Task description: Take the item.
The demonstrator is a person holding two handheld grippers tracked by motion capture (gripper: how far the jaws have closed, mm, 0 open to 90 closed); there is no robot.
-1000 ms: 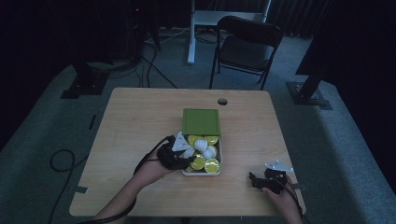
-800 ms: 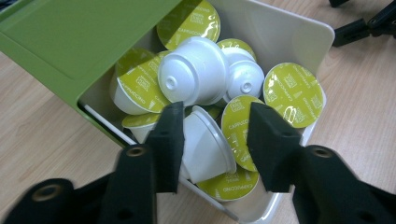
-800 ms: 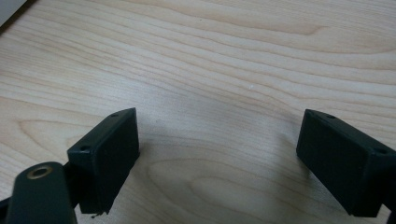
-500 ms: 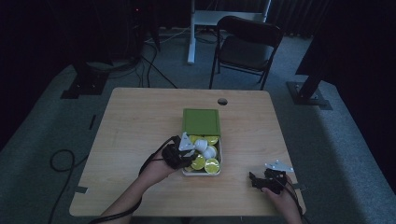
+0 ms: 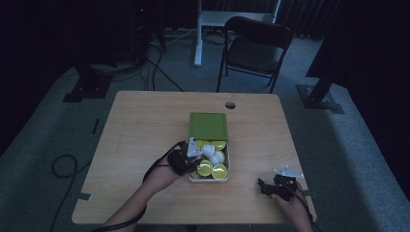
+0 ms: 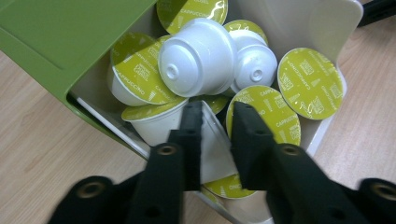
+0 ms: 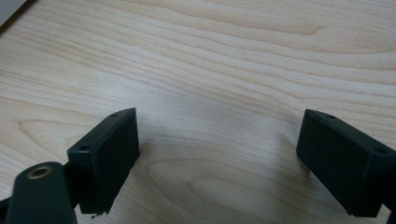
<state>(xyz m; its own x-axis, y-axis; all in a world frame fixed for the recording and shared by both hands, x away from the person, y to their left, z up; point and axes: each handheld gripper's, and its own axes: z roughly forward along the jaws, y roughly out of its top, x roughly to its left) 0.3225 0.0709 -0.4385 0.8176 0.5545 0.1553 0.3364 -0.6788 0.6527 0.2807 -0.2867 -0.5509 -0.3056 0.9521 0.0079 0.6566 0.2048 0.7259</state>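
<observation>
Left tongs [image 6: 215,128] reaching into white tray [image 6: 327,28] beside green lid [image 6: 70,32], pinching cappuccino capsule [image 6: 205,149] by its side wall. Right tongs [image 7: 217,158] spread, hovering over bare tabletop [image 7: 233,56]. Advice: gripping firmly, lifting straight up, avoiding neighbouring capsules.
</observation>
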